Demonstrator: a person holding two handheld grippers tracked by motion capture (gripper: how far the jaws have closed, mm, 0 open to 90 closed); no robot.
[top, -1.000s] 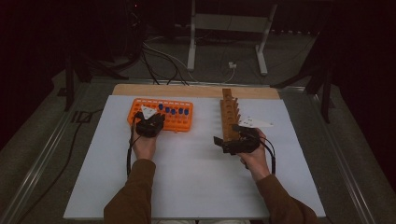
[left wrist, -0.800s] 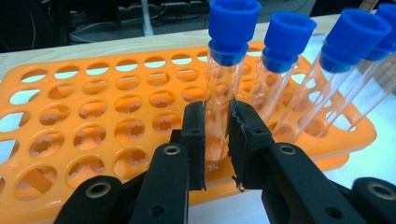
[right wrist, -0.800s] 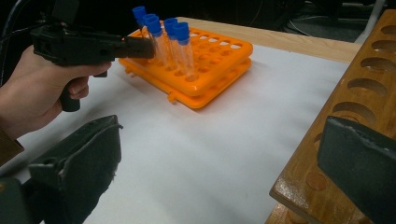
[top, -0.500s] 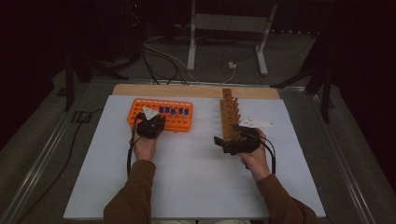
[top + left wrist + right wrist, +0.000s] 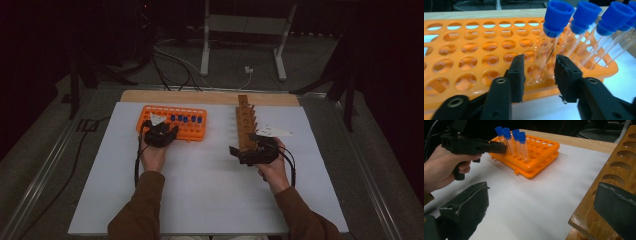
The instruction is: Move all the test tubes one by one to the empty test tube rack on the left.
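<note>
A clear test tube with a blue cap (image 5: 548, 47) is seen standing tilted in a hole at the near edge of the orange rack (image 5: 461, 62), which rests on the white sheet of the desk (image 5: 200, 190). The left hand-held gripper (image 5: 539, 72) is held level at the rack's front edge so that the tube's lower glass lies between its jaws; the jaws have just been opening, and a gap is visible between each pad and the glass, so the tube is judged to be released rather than gripped. At least 3 more blue-capped tubes (image 5: 584, 37) are lined up to its right in the same row, apparently placed side by side to keep the row orderly. The right hand-held gripper (image 5: 541, 212) is held with its jaws wide apart and with nothing between them, beside the near end of the wooden rack (image 5: 614, 177), whose holes appear empty. It seems to be parked there so that the wooden rack can be steadied or reached next. In the high view the 2 racks are set well apart on the desk, 1 before each hand.
</note>
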